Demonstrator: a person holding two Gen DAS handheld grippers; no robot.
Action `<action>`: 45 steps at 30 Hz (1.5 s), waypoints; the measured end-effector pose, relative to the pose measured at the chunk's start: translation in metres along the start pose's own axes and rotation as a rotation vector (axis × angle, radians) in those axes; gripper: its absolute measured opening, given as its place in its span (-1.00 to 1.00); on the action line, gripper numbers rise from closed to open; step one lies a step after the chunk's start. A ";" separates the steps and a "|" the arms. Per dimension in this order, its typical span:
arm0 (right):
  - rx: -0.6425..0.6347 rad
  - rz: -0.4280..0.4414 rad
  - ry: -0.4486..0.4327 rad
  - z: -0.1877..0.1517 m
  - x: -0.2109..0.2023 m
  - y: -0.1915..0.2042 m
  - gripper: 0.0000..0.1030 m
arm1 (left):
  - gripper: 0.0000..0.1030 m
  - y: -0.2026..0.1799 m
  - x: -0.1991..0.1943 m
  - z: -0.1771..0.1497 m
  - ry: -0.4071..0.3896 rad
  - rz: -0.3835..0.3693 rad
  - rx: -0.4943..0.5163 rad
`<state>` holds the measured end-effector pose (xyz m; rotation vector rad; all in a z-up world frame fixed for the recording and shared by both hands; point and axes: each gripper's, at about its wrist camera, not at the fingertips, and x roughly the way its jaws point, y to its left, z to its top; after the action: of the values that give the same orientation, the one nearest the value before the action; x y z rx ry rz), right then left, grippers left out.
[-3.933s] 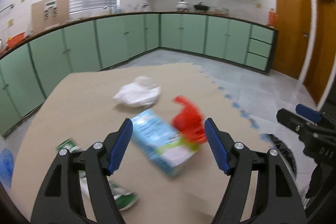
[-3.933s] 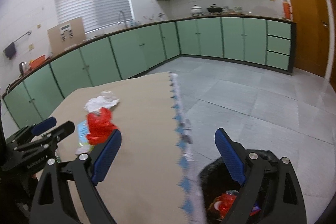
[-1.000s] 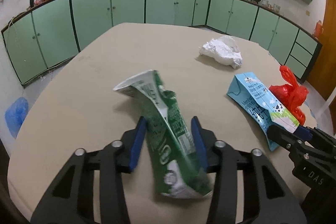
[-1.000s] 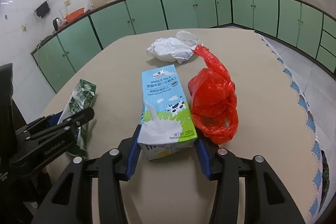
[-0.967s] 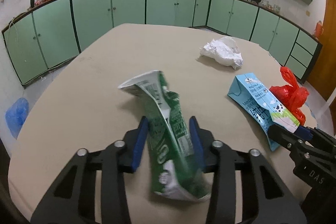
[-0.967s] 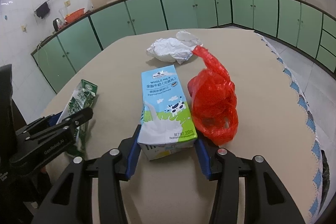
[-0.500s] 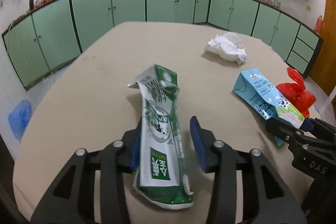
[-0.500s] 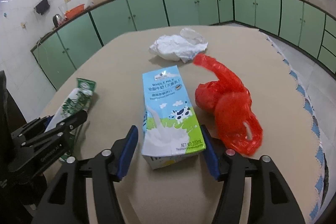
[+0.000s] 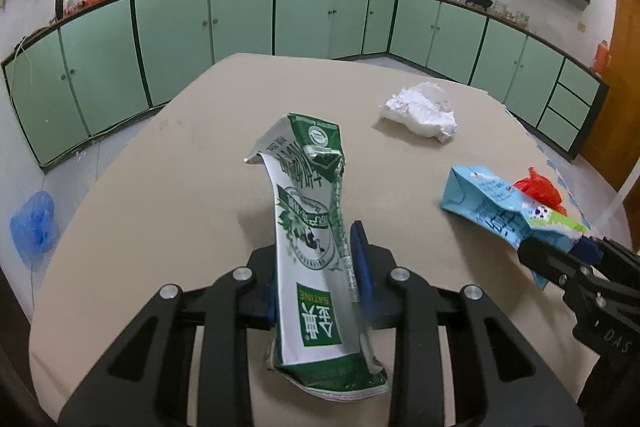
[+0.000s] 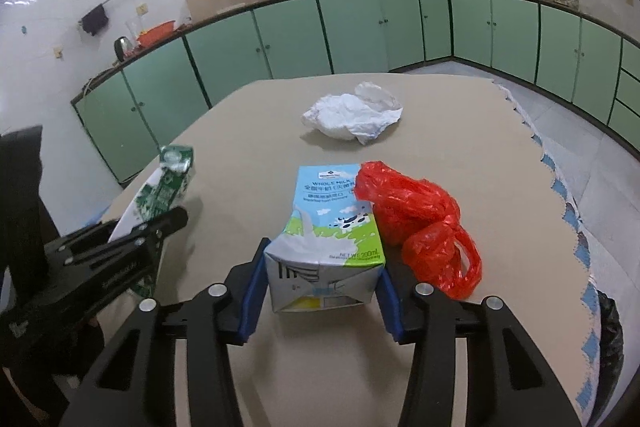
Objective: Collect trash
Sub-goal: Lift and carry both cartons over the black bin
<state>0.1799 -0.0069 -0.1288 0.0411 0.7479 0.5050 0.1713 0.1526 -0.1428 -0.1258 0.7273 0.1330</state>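
Observation:
My left gripper (image 9: pixel 316 263) is shut on a flattened green and white milk carton (image 9: pixel 312 227) and holds it upright above the beige table (image 9: pixel 160 179). My right gripper (image 10: pixel 322 267) is shut on a blue whole milk carton (image 10: pixel 328 227), lifted slightly off the table. A red plastic bag (image 10: pixel 420 223) lies against the blue carton's right side. Crumpled white paper (image 10: pixel 352 115) lies farther back on the table. The green carton (image 10: pixel 160 195) and left gripper also show at the left of the right wrist view. The blue carton (image 9: pixel 500 207) shows at the right of the left wrist view.
A black bin (image 10: pixel 608 339) with a dark liner stands on the floor past the table's right edge. Green kitchen cabinets (image 9: pixel 240 15) run along the walls. A blue bag (image 9: pixel 32 227) lies on the floor at the left.
Both grippers have risen with their cartons. The green carton now stands more upright in the left gripper. The red bag has slumped down beside the blue carton.

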 end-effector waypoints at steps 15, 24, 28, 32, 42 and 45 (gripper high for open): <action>0.007 -0.011 0.028 -0.016 0.000 0.000 0.32 | -0.46 -0.009 -0.003 -0.015 0.035 -0.017 0.049; -0.024 -0.030 0.045 -0.013 0.012 0.005 -0.18 | -0.46 -0.011 -0.001 -0.014 0.036 -0.012 0.055; -0.041 -0.035 0.013 -0.009 -0.002 0.007 -0.21 | -0.46 -0.014 -0.004 -0.011 0.023 -0.020 0.054; -0.046 -0.022 -0.025 -0.001 -0.019 0.011 -0.22 | -0.46 -0.016 -0.012 -0.008 0.000 -0.028 0.060; -0.033 0.017 -0.154 0.023 -0.071 0.010 -0.27 | -0.46 -0.030 -0.045 0.013 -0.088 -0.079 0.075; -0.027 0.005 -0.181 0.025 -0.086 0.003 -0.28 | -0.46 -0.045 -0.052 0.020 -0.107 -0.115 0.092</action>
<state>0.1416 -0.0398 -0.0549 0.0627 0.5640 0.5084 0.1531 0.1072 -0.0904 -0.0723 0.6171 -0.0036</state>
